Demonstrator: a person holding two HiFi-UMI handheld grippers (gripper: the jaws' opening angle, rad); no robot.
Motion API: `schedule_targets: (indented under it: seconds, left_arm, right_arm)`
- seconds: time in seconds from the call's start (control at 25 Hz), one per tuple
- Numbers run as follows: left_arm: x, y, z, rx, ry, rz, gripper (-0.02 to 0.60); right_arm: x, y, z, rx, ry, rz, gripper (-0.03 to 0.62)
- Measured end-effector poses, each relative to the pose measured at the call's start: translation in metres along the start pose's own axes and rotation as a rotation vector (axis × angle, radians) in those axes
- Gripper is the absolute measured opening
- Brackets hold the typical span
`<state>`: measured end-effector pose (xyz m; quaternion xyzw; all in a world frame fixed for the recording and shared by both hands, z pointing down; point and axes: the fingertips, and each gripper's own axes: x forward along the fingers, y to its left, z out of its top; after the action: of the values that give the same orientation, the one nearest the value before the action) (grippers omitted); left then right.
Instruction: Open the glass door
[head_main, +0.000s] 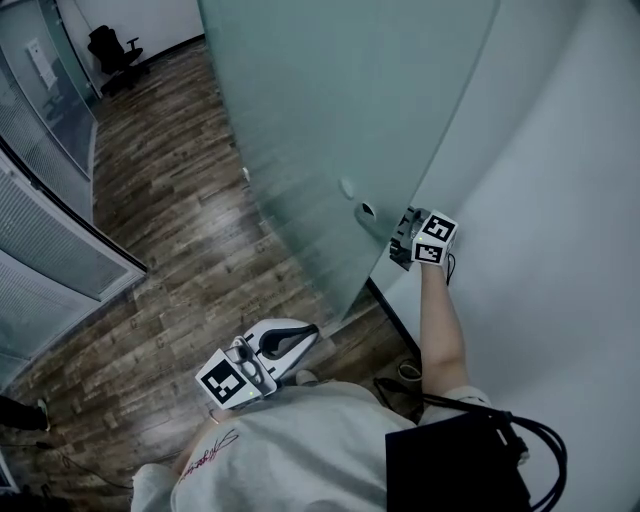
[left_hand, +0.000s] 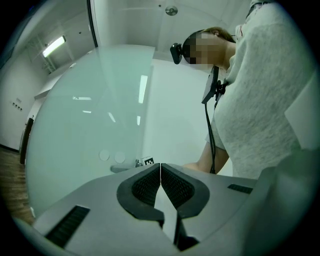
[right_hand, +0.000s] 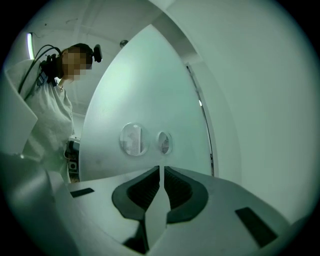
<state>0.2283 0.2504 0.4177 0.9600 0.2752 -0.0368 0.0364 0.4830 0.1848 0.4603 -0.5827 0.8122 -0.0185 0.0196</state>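
The frosted glass door (head_main: 340, 100) stands swung partly away from the white wall (head_main: 560, 200). Two round lock fittings (head_main: 350, 188) sit near its free edge, and they face my right gripper (right_hand: 161, 168) as round discs (right_hand: 133, 139). My right gripper (head_main: 397, 240) is level at that edge, beside the fittings; its jaws are closed to a hairline slit with nothing between them. Whether it touches the door I cannot tell. My left gripper (head_main: 310, 333) hangs low near the person's body, shut and empty (left_hand: 160, 165). In its view the door (left_hand: 85, 115) shows a lever handle (left_hand: 122, 169).
A dark wood floor (head_main: 180, 230) runs beyond the door. Glass partitions (head_main: 50, 250) line the left side and an office chair (head_main: 115, 55) stands at the far end. A black bag (head_main: 470, 465) hangs at the person's right side.
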Motion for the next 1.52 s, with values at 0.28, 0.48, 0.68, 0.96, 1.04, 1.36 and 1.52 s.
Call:
schedule_targets:
  seconds: [0.28, 0.48, 0.68, 0.96, 1.04, 1.36, 1.52]
  left_arm:
    - [0.008, 0.013, 0.001, 0.002, -0.007, -0.028, 0.018]
    - [0.018, 0.011, -0.003, 0.019, 0.002, -0.079, 0.018]
    - [0.032, 0.012, -0.001, -0.001, -0.022, -0.136, 0.018]
    - [0.038, 0.021, 0.006, -0.011, -0.041, -0.175, 0.018]
    - [0.037, 0.025, 0.009, -0.011, -0.05, -0.176, 0.018]
    - [0.023, 0.039, 0.018, -0.01, -0.054, -0.189, 0.018]
    - [0.014, 0.037, 0.023, -0.006, -0.058, -0.192, 0.018]
  right_arm:
    - [-0.021, -0.02, 0.004, 0.001, -0.086, -0.102, 0.029]
    - [-0.049, -0.01, 0.013, 0.009, -0.157, -0.169, 0.018]
    - [-0.074, 0.012, 0.019, -0.009, -0.188, -0.244, 0.018]
    - [-0.103, 0.058, 0.032, -0.024, -0.224, -0.313, 0.018]
    - [-0.105, 0.077, 0.043, -0.032, -0.256, -0.327, 0.018]
    - [-0.067, 0.166, 0.076, -0.042, -0.318, -0.253, 0.018]
    - [-0.035, 0.197, 0.083, -0.041, -0.308, -0.209, 0.018]
